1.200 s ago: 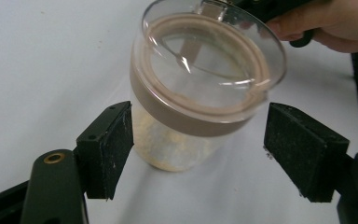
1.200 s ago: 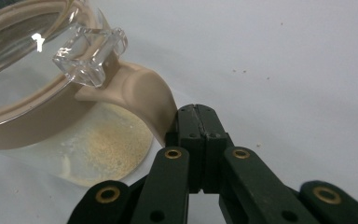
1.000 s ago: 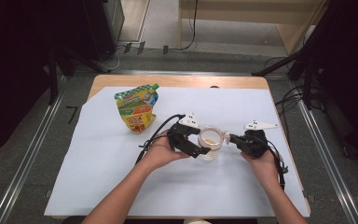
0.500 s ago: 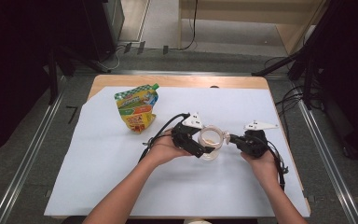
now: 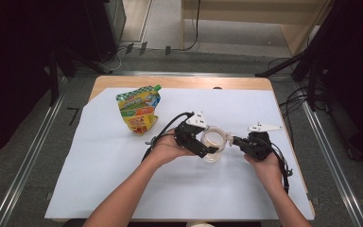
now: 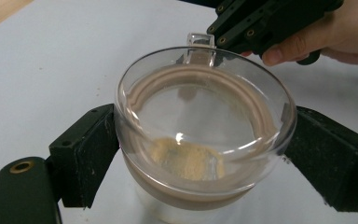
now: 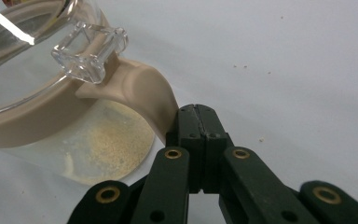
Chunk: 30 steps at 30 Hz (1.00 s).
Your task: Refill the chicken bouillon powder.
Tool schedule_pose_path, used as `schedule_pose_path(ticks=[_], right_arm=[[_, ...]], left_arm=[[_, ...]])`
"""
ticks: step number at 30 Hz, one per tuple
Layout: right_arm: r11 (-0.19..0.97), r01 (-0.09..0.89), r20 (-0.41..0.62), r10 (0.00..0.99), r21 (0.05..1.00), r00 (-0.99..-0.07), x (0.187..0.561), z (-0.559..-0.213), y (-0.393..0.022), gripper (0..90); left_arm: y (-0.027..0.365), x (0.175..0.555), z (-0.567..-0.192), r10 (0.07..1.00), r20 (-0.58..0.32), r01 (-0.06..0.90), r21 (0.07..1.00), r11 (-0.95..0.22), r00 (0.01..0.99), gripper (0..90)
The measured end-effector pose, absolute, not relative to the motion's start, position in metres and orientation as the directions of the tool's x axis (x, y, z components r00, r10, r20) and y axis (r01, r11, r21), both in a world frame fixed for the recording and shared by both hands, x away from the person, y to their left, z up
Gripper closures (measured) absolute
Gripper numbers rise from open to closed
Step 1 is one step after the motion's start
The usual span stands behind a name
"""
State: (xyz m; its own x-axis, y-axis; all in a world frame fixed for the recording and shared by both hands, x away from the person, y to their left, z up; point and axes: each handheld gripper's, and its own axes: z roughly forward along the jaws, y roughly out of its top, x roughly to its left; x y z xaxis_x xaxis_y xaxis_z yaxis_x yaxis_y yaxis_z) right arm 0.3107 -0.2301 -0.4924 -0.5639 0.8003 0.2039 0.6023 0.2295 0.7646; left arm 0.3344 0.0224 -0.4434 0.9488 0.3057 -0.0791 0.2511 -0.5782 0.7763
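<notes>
A clear glass jar [image 5: 215,138] with a beige seal ring and a clear lid stands on the white sheet, with pale powder at its bottom [image 6: 191,161]. My left gripper [image 5: 205,141] is shut on the jar, one jaw pressing each side just under the rim [image 6: 205,140]. My right gripper [image 5: 234,140] is shut, its jaws pressed together [image 7: 198,112]. Their tips touch the end of the beige seal tab [image 7: 144,91], below the lid's clear tab [image 7: 91,49]. The right gripper [image 6: 216,35] also appears beyond the jar in the left gripper view.
A colourful stand-up pouch [image 5: 139,109] lies at the back left of the white sheet [image 5: 123,179], which covers most of the wooden table [image 5: 179,81]. Small crumbs [image 7: 261,139] dot the sheet near the jar. Cables trail from both grippers.
My left gripper has shifted slightly to the right around the jar. The right gripper has stayed in place.
</notes>
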Motion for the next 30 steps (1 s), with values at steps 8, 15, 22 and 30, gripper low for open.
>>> schedule_pose_path(ticks=[8, 15, 22, 30], right_arm=[[0.237, 0.599, 0.197, 0.799, 0.765, -0.568, 0.311, -0.492, -0.23, 90.0], [0.235, 0.6, 0.199, 0.799, 0.765, -0.567, 0.311, -0.493, -0.23, 90.0], [0.231, 0.594, 0.196, 0.801, 0.771, -0.565, 0.31, -0.491, -0.23, 90.0], [0.224, 0.597, 0.207, 0.798, 0.77, -0.566, 0.31, -0.491, -0.231, 90.0]], left_arm=[[0.023, 0.336, -0.44, 0.299, -0.09, 0.255, 0.778, -0.575, 0.95, 13.1], [0.022, 0.34, -0.426, 0.287, -0.128, 0.275, 0.779, -0.563, 0.949, 13.6], [0.016, 0.34, -0.417, 0.291, -0.11, 0.269, 0.76, -0.592, 0.951, 13.8], [0.006, 0.344, -0.404, 0.28, -0.101, 0.258, 0.748, -0.611, 0.955, 13.7]])
